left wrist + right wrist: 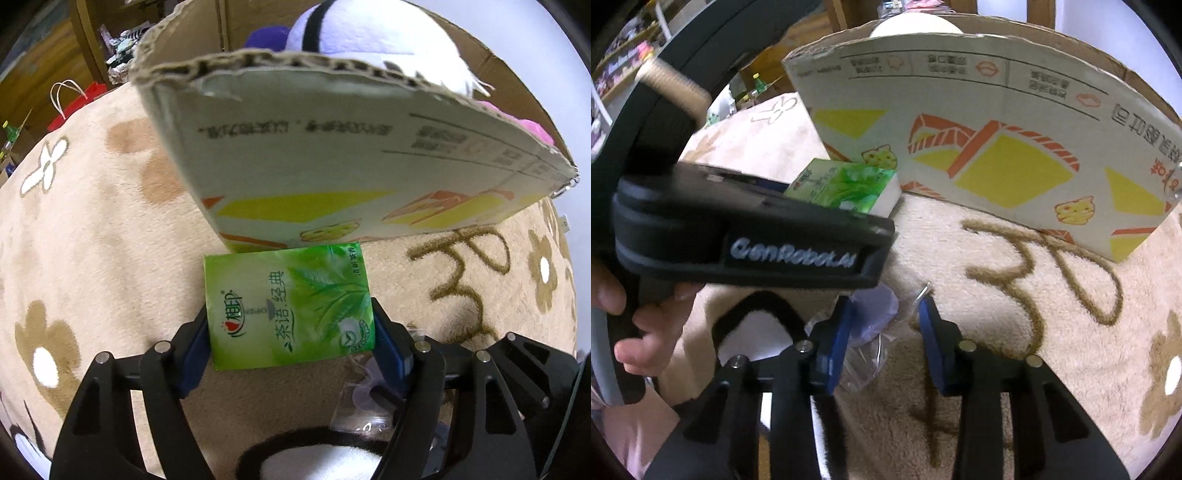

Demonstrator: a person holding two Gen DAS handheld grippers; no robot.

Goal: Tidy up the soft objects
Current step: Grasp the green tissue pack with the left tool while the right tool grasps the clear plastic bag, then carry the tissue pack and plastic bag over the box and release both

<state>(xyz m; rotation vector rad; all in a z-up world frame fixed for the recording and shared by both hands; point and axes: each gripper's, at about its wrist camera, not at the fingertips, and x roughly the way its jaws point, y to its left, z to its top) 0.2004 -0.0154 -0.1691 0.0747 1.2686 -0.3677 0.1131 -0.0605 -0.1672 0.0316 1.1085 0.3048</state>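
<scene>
My left gripper [291,332] is shut on a green tissue pack [288,306] and holds it just in front of the cardboard box [332,147], below its rim. The pack also shows in the right wrist view [849,188], beside the box wall [979,122]. Plush toys sit inside the box: a white and purple one [369,33] and a pink one [532,129]. My right gripper [886,332] is open, low over the blanket; a clear plastic bag with something purple [871,317] lies by its left finger. A black-and-white plush [753,332] lies lower left.
A beige fleece blanket with flower and letter patterns [92,221] covers the surface. A red paper bag [77,107] and clutter stand at the far left. The left gripper's body [746,236] and the hand holding it cross the right wrist view.
</scene>
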